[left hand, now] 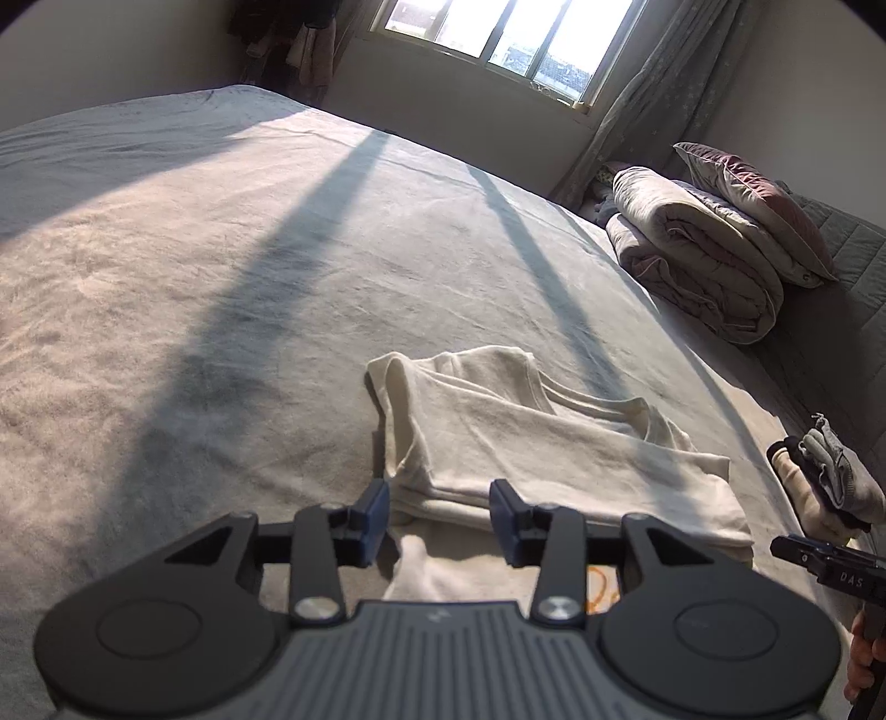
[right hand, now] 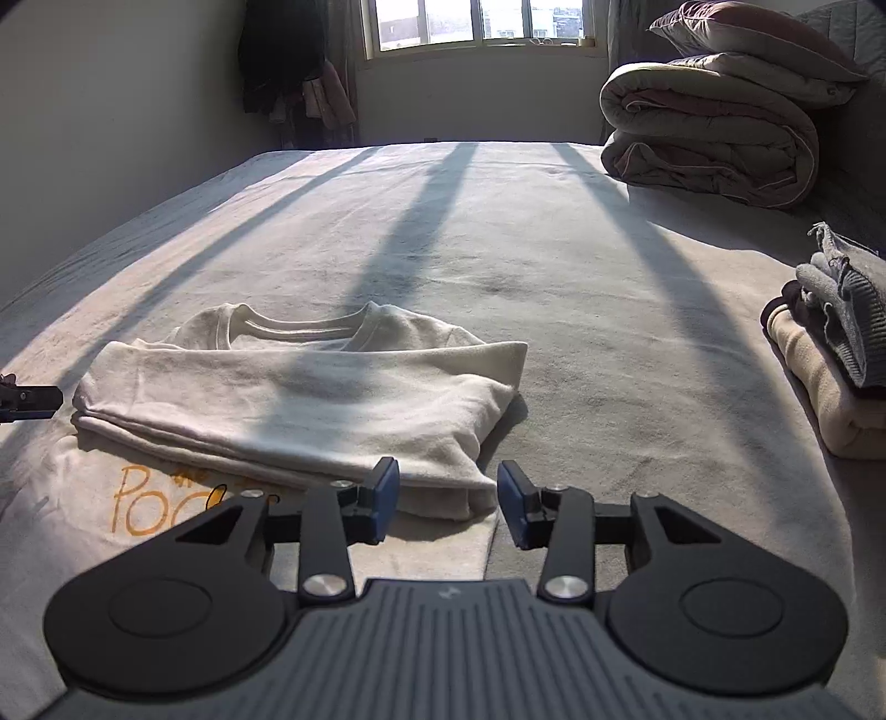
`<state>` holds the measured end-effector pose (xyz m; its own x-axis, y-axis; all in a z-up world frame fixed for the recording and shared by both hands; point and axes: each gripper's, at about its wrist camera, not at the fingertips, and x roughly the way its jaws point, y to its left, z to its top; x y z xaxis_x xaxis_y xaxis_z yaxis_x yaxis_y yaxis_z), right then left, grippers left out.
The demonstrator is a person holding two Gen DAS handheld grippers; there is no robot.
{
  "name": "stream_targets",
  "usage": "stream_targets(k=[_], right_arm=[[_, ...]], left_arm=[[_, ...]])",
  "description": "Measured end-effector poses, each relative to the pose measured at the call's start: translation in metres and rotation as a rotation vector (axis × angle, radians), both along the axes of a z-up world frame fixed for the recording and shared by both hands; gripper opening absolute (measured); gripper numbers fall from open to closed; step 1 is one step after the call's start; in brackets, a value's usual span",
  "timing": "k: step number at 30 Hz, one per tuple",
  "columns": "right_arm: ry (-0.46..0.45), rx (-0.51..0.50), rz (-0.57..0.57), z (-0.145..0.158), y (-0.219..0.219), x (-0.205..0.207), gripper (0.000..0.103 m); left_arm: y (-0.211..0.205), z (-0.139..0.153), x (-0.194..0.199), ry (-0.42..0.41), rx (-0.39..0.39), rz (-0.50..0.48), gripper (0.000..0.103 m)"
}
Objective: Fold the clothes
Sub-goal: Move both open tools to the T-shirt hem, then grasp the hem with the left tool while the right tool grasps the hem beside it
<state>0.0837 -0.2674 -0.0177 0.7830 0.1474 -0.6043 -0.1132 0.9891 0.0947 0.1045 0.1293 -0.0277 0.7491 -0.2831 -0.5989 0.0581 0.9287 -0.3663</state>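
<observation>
- Cream T-shirt (right hand: pixel 299 399) lies on the bed (right hand: pixel 554 266), near edge, close in front of both grippers; collar end faces the window
- Upper part already folded into a layered rectangle, neckline showing on top; sides appear tucked in
- Lower portion with orange print (right hand: pixel 144 501) lies flat toward the camera, under the folded layers; not yet folded
- Judgement: past halfway; one more fold of the printed end over or under, then move to the pile
- Left gripper (left hand: pixel 437 518): jaws well apart, nothing between them; hovers at the near left corner of the folded edge, contact unclear
- Right gripper (right hand: pixel 448 498): jaws equally wide, holding nothing; sits just at the near right corner of the folded stack
- Stack of folded clothes (right hand: pixel 830 354) at the right of the bed, well apart from the shirt; grey item on top, cream one beneath
- Rolled duvet (right hand: pixel 709 127) with pillow (right hand: pixel 758 39) on top, far right by the window (right hand: pixel 476 22)
- Strong window light, long bar shadows across bed and shirt
</observation>
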Motion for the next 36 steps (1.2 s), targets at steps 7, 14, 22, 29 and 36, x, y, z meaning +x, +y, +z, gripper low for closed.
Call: stream_targets(k=[7,14,22,29,36], right_arm=[[0.072,0.020,-0.012,0.018,0.002,-0.024,0.055],[0.181,0.121,-0.028,0.021,-0.007,-0.058,0.059],[0.331,0.238,-0.051,0.008,-0.021,-0.103,0.060],[0.423,0.306,-0.053,-0.008,-0.034,-0.155,0.060],[0.473,0.471,0.002,-0.021,-0.049,-0.192,0.060]], left_arm=[[0.018,0.009,-0.036,0.055,0.017,0.004,0.052],[0.030,0.003,-0.071,0.171,0.010,-0.056,0.053],[0.035,-0.020,-0.112,0.330,0.008,-0.139,0.053],[0.039,-0.020,-0.147,0.373,0.001,-0.246,0.053],[0.052,-0.031,-0.171,0.435,-0.145,-0.374,0.053]])
